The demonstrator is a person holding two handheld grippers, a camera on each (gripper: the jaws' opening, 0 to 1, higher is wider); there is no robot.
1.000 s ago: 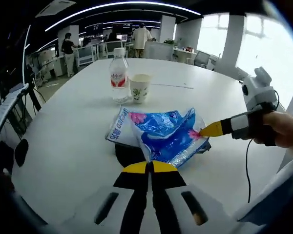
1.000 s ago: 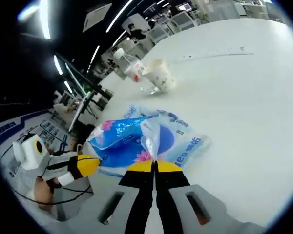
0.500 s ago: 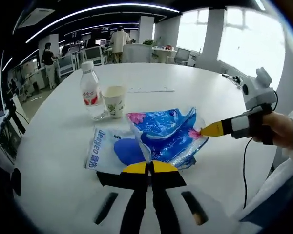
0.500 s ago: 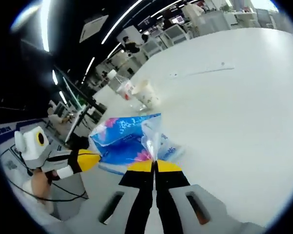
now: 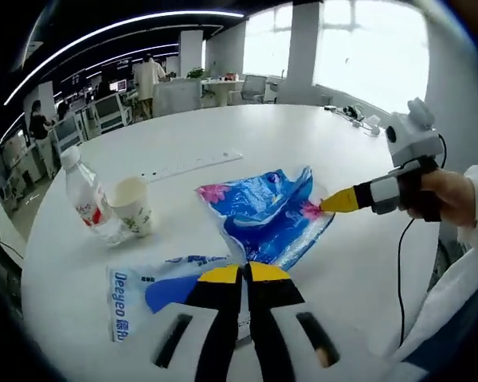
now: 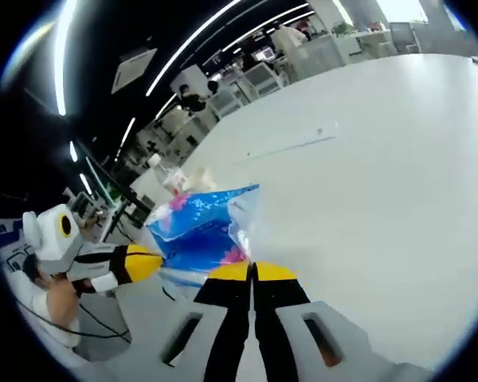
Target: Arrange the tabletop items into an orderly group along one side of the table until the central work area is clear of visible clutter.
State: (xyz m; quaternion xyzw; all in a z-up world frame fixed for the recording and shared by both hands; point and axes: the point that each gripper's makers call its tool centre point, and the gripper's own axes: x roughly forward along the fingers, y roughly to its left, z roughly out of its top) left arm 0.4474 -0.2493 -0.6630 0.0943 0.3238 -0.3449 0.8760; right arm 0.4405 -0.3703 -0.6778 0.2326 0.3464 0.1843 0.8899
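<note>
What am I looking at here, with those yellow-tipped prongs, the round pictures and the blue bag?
No robot here: a person holds a hand tool in each hand, each with two jaws that pinch. A small wide-angle camera rides on each tool, which is why the pictures are round. One picture looks along the left gripper, the other along the right gripper; each tool also shows up from the side in the other's picture. Both have their jaws pinched shut on a blue plastic bag, one at each end, holding it up over a big white table. On the table lie a water bottle, a paper cup, a flat white and blue packet and a long thin strip like a ruler.
</note>
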